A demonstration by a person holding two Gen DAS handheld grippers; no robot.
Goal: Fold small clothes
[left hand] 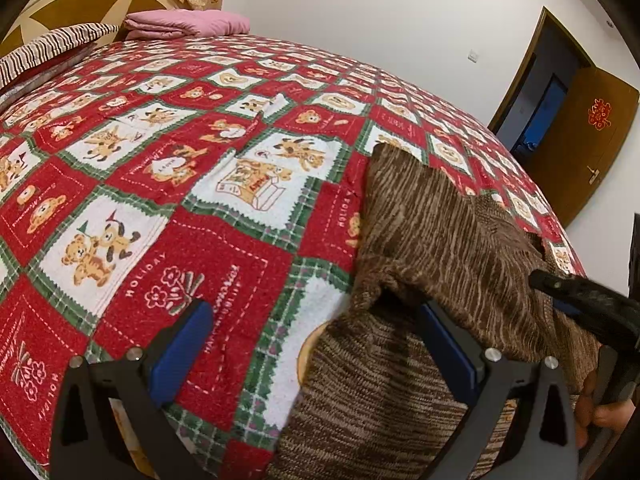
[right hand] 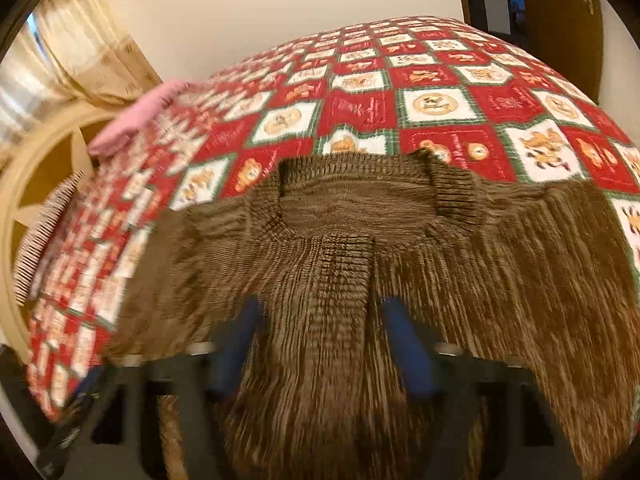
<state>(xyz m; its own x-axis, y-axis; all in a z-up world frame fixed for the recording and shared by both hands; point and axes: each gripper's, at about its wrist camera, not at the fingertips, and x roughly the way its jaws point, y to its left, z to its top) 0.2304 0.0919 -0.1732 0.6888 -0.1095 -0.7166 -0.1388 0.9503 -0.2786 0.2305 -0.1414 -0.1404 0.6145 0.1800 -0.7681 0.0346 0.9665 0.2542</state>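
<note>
A: So what's been counted on the bed [left hand: 248, 240]?

B: One brown knit sweater [right hand: 400, 280], laid on the near right part of the red-and-white bear quilt [left hand: 160, 184], with a fold turned over at its near edge in the left wrist view. One pink folded blanket [left hand: 184, 24] can be made out at the far end, one striped pillow [left hand: 52, 46] beside it, and one wooden door [left hand: 592, 140] off to the right with a red paper emblem stuck on it.

A: Any writing?

B: "HOLIDAY" is stitched on several red squares. The rest can't be read.

A: And the tools?

B: Two. The left tool [left hand: 316, 336] is spread wide, nothing pinched, its right finger tucked under the sweater's fold. The right tool [right hand: 320, 328] is blurred but is seen parted over the ribbed front below the neckline, nothing gripped.
</note>
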